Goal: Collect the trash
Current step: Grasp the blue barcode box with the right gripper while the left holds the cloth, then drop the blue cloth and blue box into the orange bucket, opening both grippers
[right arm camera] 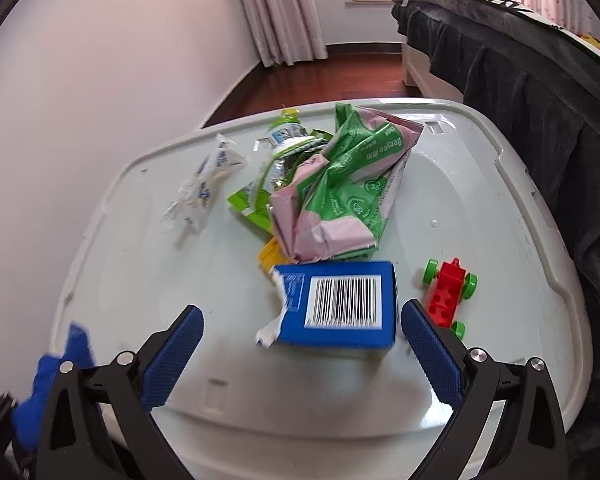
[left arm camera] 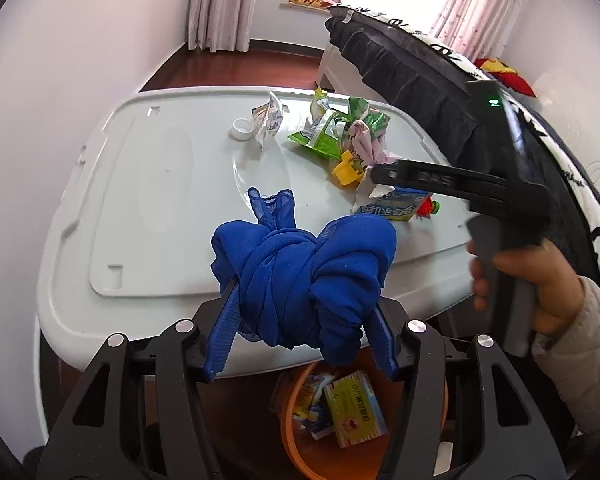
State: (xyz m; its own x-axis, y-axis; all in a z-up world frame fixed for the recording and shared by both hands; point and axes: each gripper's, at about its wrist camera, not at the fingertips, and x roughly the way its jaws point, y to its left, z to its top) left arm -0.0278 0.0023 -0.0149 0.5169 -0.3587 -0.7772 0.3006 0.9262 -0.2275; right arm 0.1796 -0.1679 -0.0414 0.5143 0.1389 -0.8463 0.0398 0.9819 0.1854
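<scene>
Knotted blue cloth [left arm camera: 304, 280] — soft, perhaps mesh — clamped in left jaws; right jaws agape.

Royal-blue cloth [left arm camera: 300, 280], orange bucket [left arm camera: 296, 444], blue barcoded box [right arm camera: 340, 306], green-and-pink wrapper [right arm camera: 340, 192], red toy car [right arm camera: 448, 294] on green wheels.

The blue cloth [left arm camera: 304, 280] hides the left gripper's [left arm camera: 300, 322] fingertips & part of the bucket [left arm camera: 296, 440] under it. The bucket's bottom is cut off by the pic's edge. In front of the right gripper [right arm camera: 302, 354], the yellow piece [right arm camera: 270, 258] is mostly hidden under wrappers [right arm camera: 340, 184].
</scene>
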